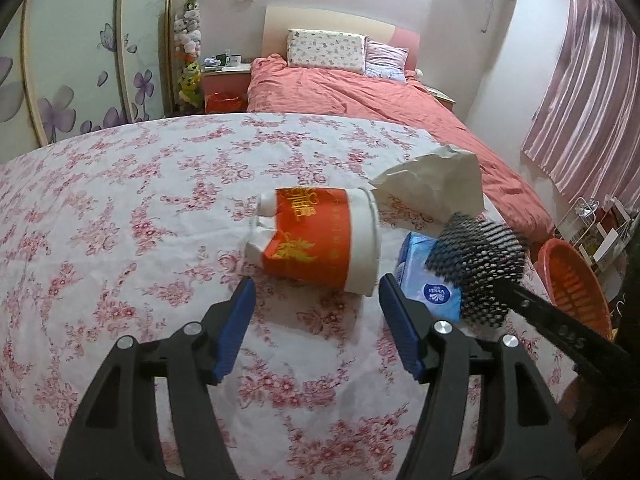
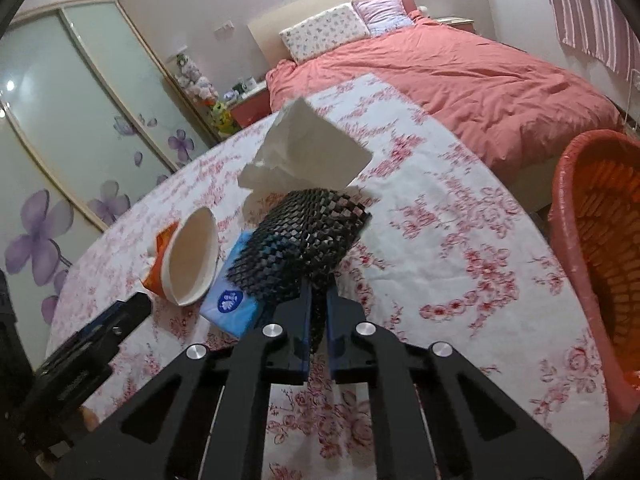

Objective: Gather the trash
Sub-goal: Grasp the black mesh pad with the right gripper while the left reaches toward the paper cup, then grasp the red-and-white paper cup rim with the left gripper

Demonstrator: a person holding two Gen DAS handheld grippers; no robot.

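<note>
Risk: black foam mesh sleeve (image 2: 308,236), pinched by one end only, may slip free if swung towards orange plastic basket (image 2: 600,248) beyond the table's right edge. Right gripper (image 2: 318,320): clamped on sleeve. Left gripper (image 1: 316,300): wide apart, empty, facing crushed red-and-white paper cup (image 1: 320,236) mid-table.

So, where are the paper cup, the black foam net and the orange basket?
paper cup (image 1: 316,240): left wrist view, orange side.
black foam net (image 2: 304,236): right wrist view, mesh middle.
orange basket (image 2: 568,200): right wrist view, near rim.
</note>
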